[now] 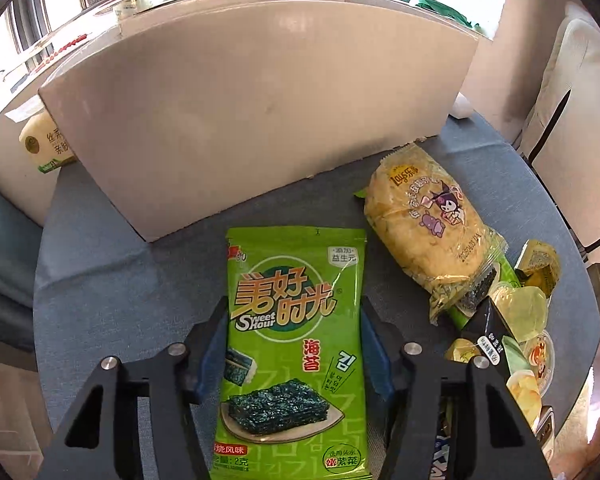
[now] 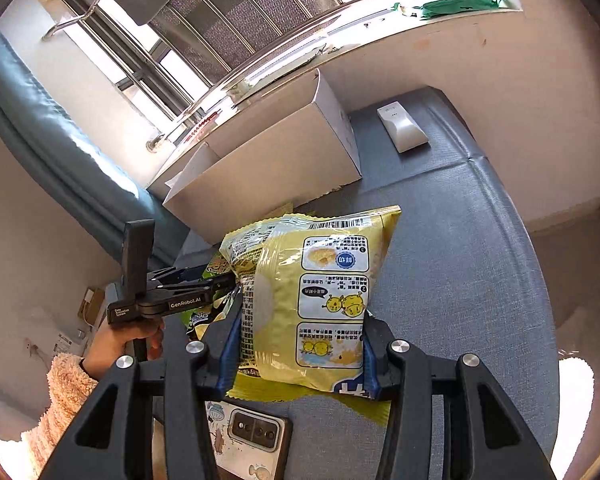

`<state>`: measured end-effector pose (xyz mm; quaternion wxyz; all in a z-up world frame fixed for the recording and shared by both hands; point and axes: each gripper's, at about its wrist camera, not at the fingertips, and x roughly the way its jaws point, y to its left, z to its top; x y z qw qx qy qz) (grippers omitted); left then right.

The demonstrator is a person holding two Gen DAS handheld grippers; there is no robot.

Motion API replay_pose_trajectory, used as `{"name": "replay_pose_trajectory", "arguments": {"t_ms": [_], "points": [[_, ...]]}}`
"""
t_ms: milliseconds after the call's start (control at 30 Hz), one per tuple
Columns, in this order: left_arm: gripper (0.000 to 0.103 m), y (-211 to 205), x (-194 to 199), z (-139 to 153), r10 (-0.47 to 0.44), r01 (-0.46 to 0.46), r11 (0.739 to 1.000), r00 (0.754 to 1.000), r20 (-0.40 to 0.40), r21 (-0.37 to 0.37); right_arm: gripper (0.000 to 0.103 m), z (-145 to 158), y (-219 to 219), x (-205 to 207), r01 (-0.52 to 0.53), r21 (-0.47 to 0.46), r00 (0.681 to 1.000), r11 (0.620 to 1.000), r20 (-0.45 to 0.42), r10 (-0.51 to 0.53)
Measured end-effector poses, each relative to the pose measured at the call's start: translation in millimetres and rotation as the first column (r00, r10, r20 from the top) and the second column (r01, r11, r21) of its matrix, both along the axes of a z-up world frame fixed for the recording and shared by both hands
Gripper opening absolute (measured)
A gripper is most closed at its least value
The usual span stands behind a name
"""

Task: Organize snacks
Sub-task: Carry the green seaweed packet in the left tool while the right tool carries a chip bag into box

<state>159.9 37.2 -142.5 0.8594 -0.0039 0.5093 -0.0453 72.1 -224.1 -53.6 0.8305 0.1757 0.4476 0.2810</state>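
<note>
The left hand-held gripper [image 1: 294, 344] pinches the green seaweed packet [image 1: 296, 344], its long axis pointing forward toward the white box [image 1: 240, 120] just ahead. The right hand-held gripper [image 2: 300, 344] pinches a yellow chip bag [image 2: 324, 300], farther from the box.

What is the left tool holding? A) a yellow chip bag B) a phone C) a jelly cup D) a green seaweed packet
D: in the left wrist view, the left tool has its two fingers pressed against both sides of the green seaweed packet, while the yellow chip bag sits in the right tool instead.
</note>
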Motion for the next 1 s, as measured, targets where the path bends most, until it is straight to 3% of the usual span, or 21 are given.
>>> {"name": "replay_pose_trajectory", "arguments": {"t_ms": [67, 133, 233, 433, 600, 733, 800, 867, 900, 933, 967, 1000], "points": [[0.061, 10, -14, 6, 0.047, -0.046, 0.999, 0.998, 0.052, -0.006, 0.052, -3, 3, 2, 0.008, -0.011, 1.000, 1.000, -0.004, -0.008], [0.061, 23, -35, 14, 0.110, -0.101, 0.992, 0.987, 0.114, -0.075, 0.052, -4, 7, 2, 0.002, -0.008, 1.000, 1.000, -0.004, -0.002], [0.061, 37, -63, 31, 0.171, -0.150, 0.982, 0.967, 0.190, -0.118, 0.052, 1, 17, 3, -0.024, -0.011, 0.999, 1.000, 0.024, 0.024], [0.061, 63, -82, 96, 0.278, -0.176, 0.937, 0.900, 0.337, -0.302, 0.052, 29, 49, 28, -0.065, -0.019, 0.991, 0.998, 0.112, 0.066], [0.061, 66, -21, 149, 0.292, -0.133, 0.919, 0.862, 0.414, -0.371, 0.052, 73, 88, 82, -0.079, -0.056, 0.971, 0.995, 0.223, 0.089], [0.062, 72, 48, 175, 0.320, -0.140, 0.908, 0.840, 0.438, -0.395, 0.052, 93, 118, 149, -0.053, -0.080, 0.970, 0.995, 0.232, 0.070], [0.062, 70, 85, 179, 0.308, -0.139, 0.912, 0.853, 0.422, -0.385, 0.052, 97, 131, 182, -0.038, -0.105, 0.973, 0.994, 0.224, 0.060], [0.070, 73, 109, 175, 0.302, -0.126, 0.908, 0.858, 0.415, -0.400, 0.053, 94, 140, 210, -0.039, -0.111, 0.981, 0.993, 0.186, 0.059], [0.079, 74, 122, 170, 0.285, -0.117, 0.908, 0.876, 0.388, -0.403, 0.059, 90, 143, 223, -0.026, -0.118, 0.986, 0.993, 0.161, 0.045], [0.096, 76, 135, 163, 0.286, -0.133, 0.905, 0.894, 0.346, -0.405, 0.068, 86, 144, 233, -0.013, -0.115, 0.991, 0.993, 0.133, 0.028], [0.103, 77, 142, 156, 0.297, -0.159, 0.901, 0.904, 0.308, -0.403, 0.093, 82, 145, 242, -0.006, -0.103, 0.994, 0.995, 0.112, 0.017], [0.103, 78, 144, 151, 0.311, -0.185, 0.903, 0.904, 0.293, -0.389, 0.103, 79, 145, 247, -0.005, -0.094, 0.995, 0.996, 0.097, 0.015]]}}
